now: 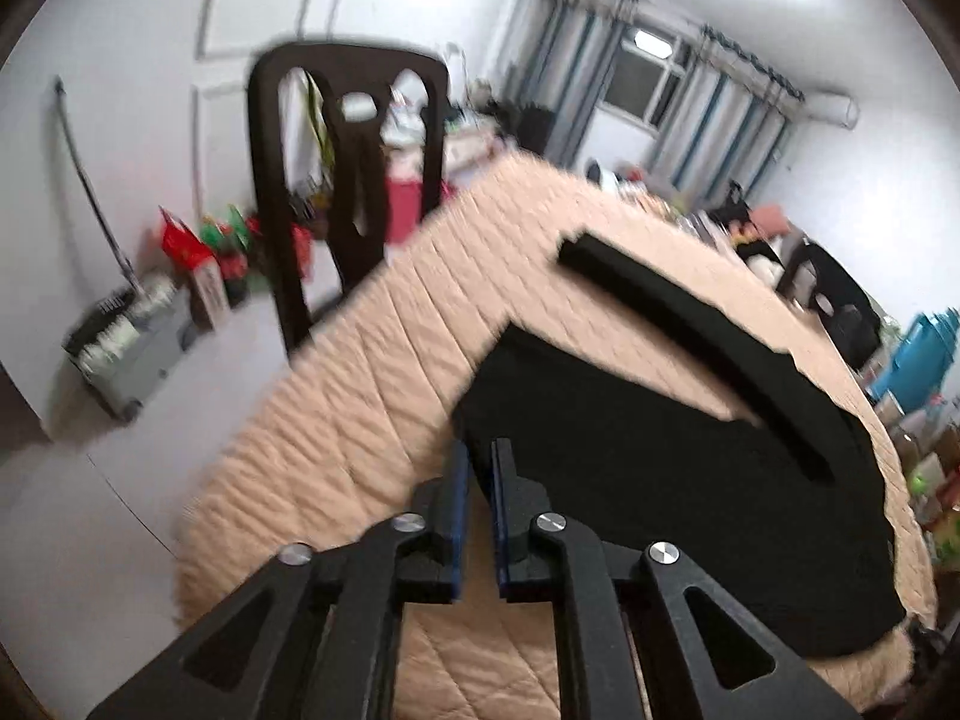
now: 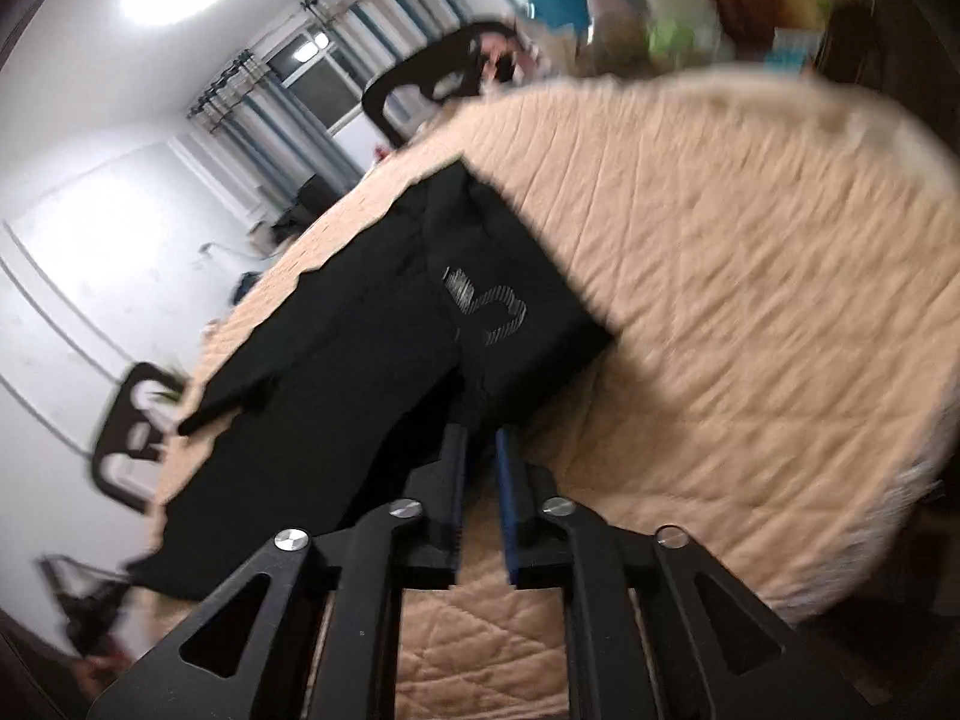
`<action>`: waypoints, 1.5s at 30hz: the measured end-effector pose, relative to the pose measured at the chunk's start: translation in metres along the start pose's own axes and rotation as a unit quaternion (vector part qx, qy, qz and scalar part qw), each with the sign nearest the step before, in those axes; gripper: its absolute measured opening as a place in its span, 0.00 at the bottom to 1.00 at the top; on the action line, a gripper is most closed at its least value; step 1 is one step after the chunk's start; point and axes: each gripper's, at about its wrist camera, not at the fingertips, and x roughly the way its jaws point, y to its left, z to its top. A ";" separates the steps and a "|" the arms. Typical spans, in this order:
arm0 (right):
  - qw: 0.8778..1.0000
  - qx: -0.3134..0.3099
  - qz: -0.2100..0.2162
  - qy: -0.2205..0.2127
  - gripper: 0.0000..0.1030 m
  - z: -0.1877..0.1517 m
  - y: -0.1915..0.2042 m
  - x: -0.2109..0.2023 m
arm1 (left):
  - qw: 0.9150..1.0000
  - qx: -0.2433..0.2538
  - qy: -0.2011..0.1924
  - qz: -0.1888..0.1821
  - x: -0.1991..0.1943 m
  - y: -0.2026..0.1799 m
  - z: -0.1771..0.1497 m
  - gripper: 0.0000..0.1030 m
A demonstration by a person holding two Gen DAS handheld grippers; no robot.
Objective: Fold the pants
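Black pants (image 1: 690, 480) lie spread on a peach quilted cover (image 1: 372, 420) that drapes a table. In the left wrist view the left gripper (image 1: 480, 450) reaches its blue-lined fingers (image 1: 459, 480) to the near corner of the cloth. The tips touch that edge, and the cloth's corner sits right at the gap between them, but the jaws stand a little apart, and whether they pinch any fabric cannot be told through the blur. A narrow black strip of the pants (image 1: 690, 336) runs diagonally above the main dark panel, with a wedge of bare cover between the two.

In the right wrist view the right gripper (image 2: 481, 438) points at another edge of the pants (image 2: 372, 348), just under the part that bears a pale printed mark (image 2: 492, 306). Its jaws also stand slightly apart, with the tips meeting the dark hem; a grasp cannot be confirmed here either. The cloth stretches up and to the left from the tips, while bare cover (image 2: 720, 300) fills the right side.

A dark chair (image 1: 348, 168) stands beyond the table's far edge, and curtains (image 1: 576, 60) frame a window (image 1: 648, 84) behind.
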 end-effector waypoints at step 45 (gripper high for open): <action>0.988 -0.151 -0.037 0.006 0.15 0.010 0.033 0.074 | 0.987 0.151 0.057 -0.011 0.095 -0.080 -0.009 0.52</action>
